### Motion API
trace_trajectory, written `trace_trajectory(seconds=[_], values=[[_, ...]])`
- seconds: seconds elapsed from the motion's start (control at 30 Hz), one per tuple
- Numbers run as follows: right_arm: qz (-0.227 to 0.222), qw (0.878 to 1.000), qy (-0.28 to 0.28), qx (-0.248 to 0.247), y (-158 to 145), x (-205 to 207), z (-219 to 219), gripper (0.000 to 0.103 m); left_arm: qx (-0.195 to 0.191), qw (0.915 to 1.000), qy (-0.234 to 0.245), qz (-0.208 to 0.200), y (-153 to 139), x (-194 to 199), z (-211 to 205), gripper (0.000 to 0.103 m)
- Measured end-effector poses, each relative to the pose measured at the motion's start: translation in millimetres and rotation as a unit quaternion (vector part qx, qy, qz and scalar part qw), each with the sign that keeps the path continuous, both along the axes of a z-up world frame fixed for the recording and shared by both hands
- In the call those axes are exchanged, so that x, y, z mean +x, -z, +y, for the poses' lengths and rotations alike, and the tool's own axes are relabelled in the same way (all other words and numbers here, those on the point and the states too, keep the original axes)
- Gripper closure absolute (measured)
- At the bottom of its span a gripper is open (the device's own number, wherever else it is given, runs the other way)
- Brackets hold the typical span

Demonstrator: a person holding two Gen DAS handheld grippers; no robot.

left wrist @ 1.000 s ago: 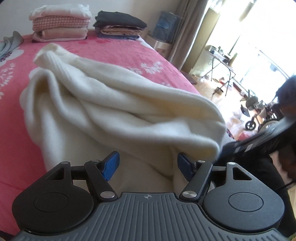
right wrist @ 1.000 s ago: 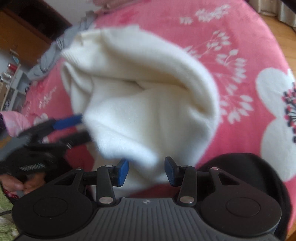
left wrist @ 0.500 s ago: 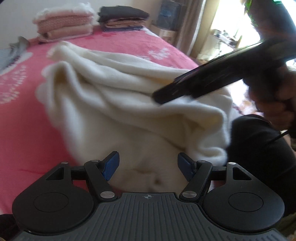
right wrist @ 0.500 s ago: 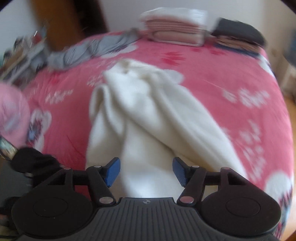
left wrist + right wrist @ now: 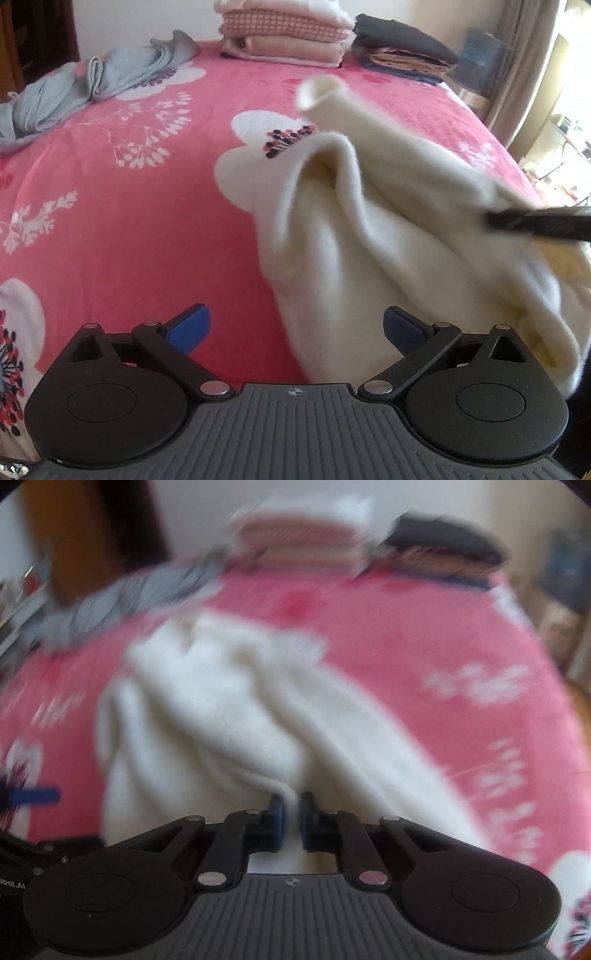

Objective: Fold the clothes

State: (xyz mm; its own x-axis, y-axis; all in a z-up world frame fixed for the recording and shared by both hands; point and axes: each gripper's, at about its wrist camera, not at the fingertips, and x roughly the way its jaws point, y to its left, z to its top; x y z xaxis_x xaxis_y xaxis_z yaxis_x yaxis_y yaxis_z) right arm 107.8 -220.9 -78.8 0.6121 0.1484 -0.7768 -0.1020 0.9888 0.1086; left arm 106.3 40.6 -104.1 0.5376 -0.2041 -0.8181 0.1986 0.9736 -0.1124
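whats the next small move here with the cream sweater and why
Probably bring the left claw in on the near edge of the cream sweater and close. The right claw has just closed on a fold of it, while the left has just opened and holds nothing. The sweater lies bunched on the pink bedspread.

Two folded stacks (image 5: 284, 33) (image 5: 402, 51), one cream garment (image 5: 406, 229), one crumpled grey garment (image 5: 88, 85), one pink bedspread (image 5: 129, 221).

- The bed cover (image 5: 129, 206) is pink with white flowers.
- The crumpled garment (image 5: 388, 229) is cream white.
- The loose garment (image 5: 74, 92) is grey-blue.
- The gripper pads (image 5: 192, 326) are blue.
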Motion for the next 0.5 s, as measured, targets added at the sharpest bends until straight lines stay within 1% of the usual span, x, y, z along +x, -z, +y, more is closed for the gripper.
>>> trace_trajectory(seconds=[0.07, 0.13, 0.2, 0.3, 0.43, 0.47, 0.5], values=[[-0.032, 0.998, 0.046, -0.015, -12, -2, -23, 0.097, -0.003, 1.0, 0.001, 0.0, 0, 3, -3, 0.004], [-0.03, 0.995, 0.094, -0.004, -16, 2, -58, 0.098, -0.001, 1.0, 0.006, -0.004, -1, -1, -7, 0.004], [-0.022, 0.99, 0.138, -0.003, -11, 2, -90, 0.098, 0.002, 0.9999, 0.012, -0.009, -3, -7, -10, 0.005], [0.01, 0.98, 0.199, -0.004, 11, -7, -132, 0.098, 0.014, 0.9997, 0.02, -0.007, 1, -10, -15, 0.007], [0.063, 0.964, 0.256, -0.011, 44, -32, -163, 0.098, 0.026, 0.9995, 0.019, 0.001, 4, -11, -19, 0.012], [0.072, 0.961, 0.268, -0.012, 48, -40, -168, 0.098, 0.027, 0.9995, 0.018, 0.002, 4, -11, -19, 0.018], [0.081, 0.957, 0.28, 0.002, 48, -46, -176, 0.098, 0.026, 0.9995, 0.018, 0.003, 5, -11, -19, 0.024]])
